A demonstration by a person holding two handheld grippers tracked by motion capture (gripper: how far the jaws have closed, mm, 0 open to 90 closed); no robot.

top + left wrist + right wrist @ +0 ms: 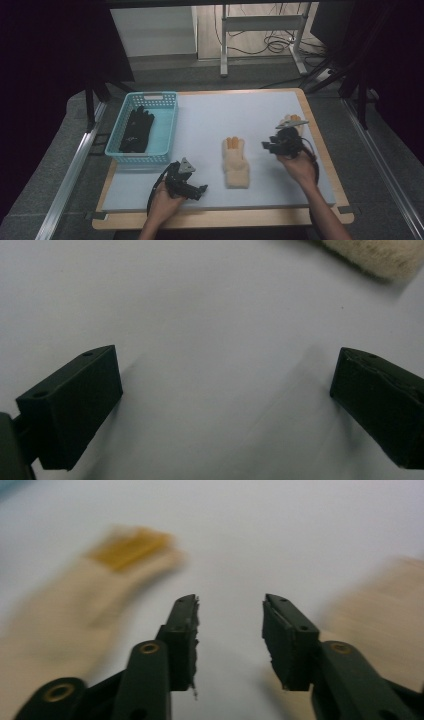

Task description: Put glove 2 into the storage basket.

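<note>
Cream gloves are the things being handled: one cream glove [235, 164] is laid flat near the middle of the pale table top [215, 120], its orange-tipped fingers pointed away from the person, and a second cream glove [292, 121] is seen at the right side of the table, partly covered by the right gripper [267, 146]. That gripper is held in the person's right hand [300, 167] just in front of the second glove and well to the right of the first. In the right gripper view, which is blurred, its jaws are seen parted with bare table between them and nothing gripped; the first glove [75, 610] is shown to one side and the second [385, 615] to the other. The left gripper [202, 189] is held low at the near edge of the table, to the left of the middle glove's cuff. In the left gripper view its jaws are spread wide over bare table, nothing is held, and only a corner of the cream cuff [380, 257] is caught at the upper right. A turquoise basket [172, 117] is placed at the far left of the table, and a black glove [136, 130] is laid inside it.
</note>
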